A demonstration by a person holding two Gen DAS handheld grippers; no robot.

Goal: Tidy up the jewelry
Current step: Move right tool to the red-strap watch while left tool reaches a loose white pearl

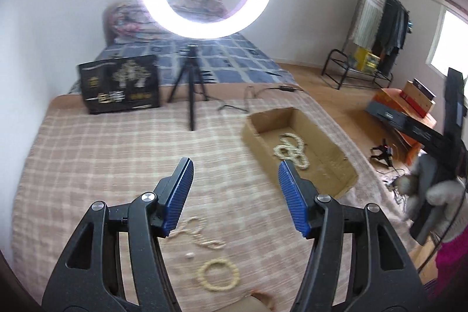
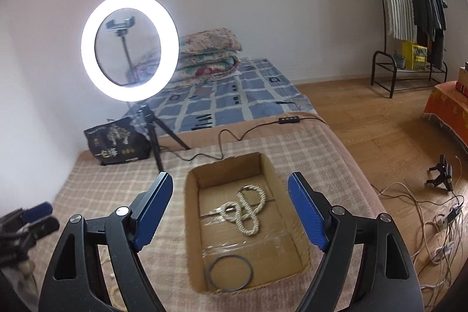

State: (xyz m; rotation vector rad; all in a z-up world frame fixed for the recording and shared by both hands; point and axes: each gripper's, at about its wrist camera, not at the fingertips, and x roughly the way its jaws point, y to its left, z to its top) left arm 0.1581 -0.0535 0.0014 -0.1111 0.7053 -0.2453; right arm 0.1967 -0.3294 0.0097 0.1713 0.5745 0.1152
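Note:
An open cardboard box (image 2: 193, 224) lies on the checked blanket (image 1: 102, 154). Inside it are a coiled pearl necklace (image 2: 245, 212) and a thin dark bangle (image 2: 229, 272). My right gripper (image 2: 229, 177) hovers over the box, open and empty. In the left wrist view the box (image 1: 254, 133) is to the right with the pearl necklace (image 1: 292, 151) in it. My left gripper (image 1: 234, 163) is open, holding nothing. On the blanket below it lie a loose pearl strand (image 1: 201, 236), a cream beaded bracelet (image 1: 218, 274) and a small pearl piece (image 1: 189, 255).
A lit ring light (image 2: 130, 46) on a black tripod (image 1: 191, 89) stands behind the box, its cable (image 2: 222, 142) trailing across the blanket. A black bag (image 1: 121, 84) leans at the back left. Cables (image 2: 433, 212) litter the floor on the right.

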